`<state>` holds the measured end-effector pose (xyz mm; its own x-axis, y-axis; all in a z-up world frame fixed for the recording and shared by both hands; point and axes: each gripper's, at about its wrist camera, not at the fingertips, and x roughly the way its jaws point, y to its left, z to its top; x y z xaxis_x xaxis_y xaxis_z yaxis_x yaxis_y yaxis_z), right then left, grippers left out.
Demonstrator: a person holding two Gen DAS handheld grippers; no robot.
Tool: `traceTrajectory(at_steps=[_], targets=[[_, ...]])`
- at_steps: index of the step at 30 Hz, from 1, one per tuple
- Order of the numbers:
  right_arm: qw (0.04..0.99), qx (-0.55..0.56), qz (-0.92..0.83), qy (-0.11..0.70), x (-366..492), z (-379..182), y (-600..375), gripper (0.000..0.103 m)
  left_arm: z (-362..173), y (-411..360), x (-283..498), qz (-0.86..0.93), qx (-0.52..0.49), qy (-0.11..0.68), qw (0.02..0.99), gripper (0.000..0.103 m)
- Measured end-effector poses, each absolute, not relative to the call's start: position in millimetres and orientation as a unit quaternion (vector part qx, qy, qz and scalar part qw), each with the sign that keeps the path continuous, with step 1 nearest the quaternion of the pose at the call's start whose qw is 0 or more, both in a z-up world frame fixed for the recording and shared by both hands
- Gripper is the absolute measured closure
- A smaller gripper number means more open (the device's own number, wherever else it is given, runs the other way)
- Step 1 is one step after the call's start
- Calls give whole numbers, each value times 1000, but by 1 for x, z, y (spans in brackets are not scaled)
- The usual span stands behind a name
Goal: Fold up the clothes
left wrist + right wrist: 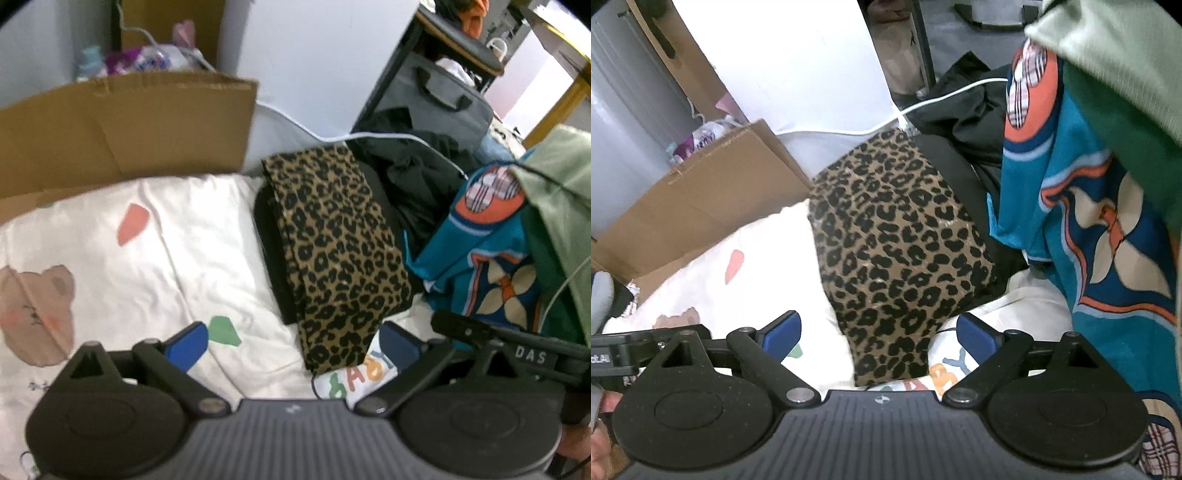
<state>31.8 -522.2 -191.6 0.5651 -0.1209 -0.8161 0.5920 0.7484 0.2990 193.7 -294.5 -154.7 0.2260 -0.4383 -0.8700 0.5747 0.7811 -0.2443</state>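
Observation:
A folded leopard-print garment (332, 251) (897, 251) lies on a white bedsheet (155, 251) (768, 266) printed with bears and coloured shapes, on top of a dark folded piece (269, 236). My left gripper (291, 347) hovers open just in front of the garment's near end, nothing between its blue pads (186, 345). My right gripper (879, 338) is open too, its jaws either side of the same near end without touching it. A teal, orange and cream patterned cloth (491, 258) (1089, 206) is heaped on the right under a pale green garment (561, 192) (1119, 55).
A flattened cardboard box (122, 125) (701, 199) stands behind the sheet on the left. Dark clothes (413, 173) (964, 118) and a white cable (369, 138) (945, 98) lie behind the leopard piece. A grey bag (439, 99) sits on a rack at back right.

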Motion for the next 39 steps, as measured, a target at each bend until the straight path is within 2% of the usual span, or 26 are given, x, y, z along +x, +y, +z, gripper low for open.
traceTrajectory(at_steps=[7,10,20,31,39], targets=[[841,288,-203,411,31,-146,-515,8,-99,-274,198,-310,77,523,791,1],[841,294,-198,409,29,-127,-512,3,-74,-263,197,-304,75,518,796,1],[850,275,-156,421,32,-71,-497,2,-4,-230,180,-253,85,504,822,1],[862,206,-137,443,49,8,-476,2,55,-179,172,-230,90,503,828,1],[865,199,-135,441,38,62,-447,2,84,-121,159,-211,81,495,839,1]])
